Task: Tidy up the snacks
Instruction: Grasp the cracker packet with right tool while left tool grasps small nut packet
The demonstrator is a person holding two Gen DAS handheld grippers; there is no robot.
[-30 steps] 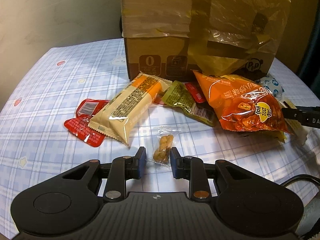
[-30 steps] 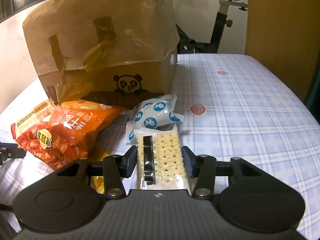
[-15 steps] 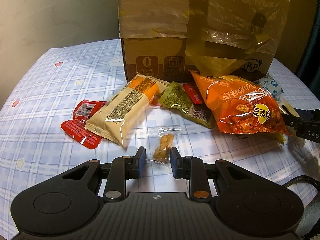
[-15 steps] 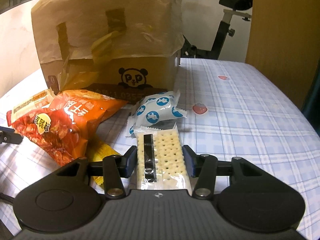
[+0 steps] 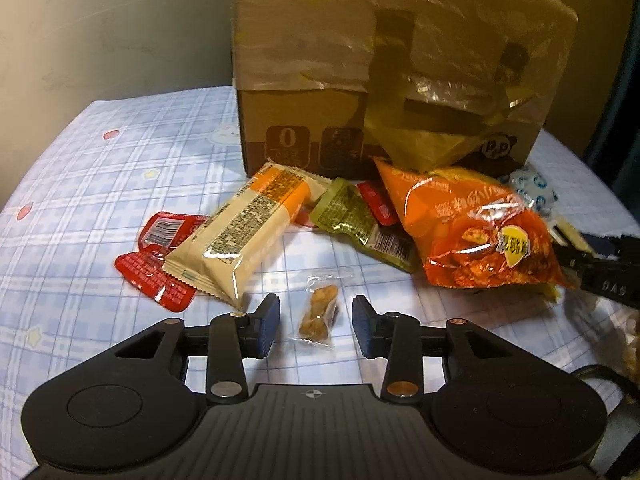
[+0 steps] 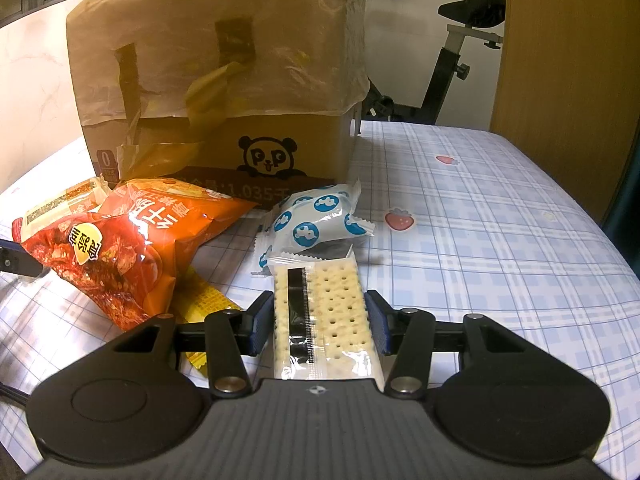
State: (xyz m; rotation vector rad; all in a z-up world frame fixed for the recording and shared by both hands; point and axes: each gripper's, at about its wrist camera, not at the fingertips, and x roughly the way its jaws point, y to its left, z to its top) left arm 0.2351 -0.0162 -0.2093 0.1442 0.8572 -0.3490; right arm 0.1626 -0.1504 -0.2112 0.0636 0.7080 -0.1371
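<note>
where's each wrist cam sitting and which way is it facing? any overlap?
Left wrist: on the left gripper, angled down at the small clear snack packet between its opening fingers, untouched; right gripper's tip at the right edge.
Right wrist: on the right gripper, facing the cardboard box; fingers grip the cracker pack.
Shared: box, orange chip bag.
</note>
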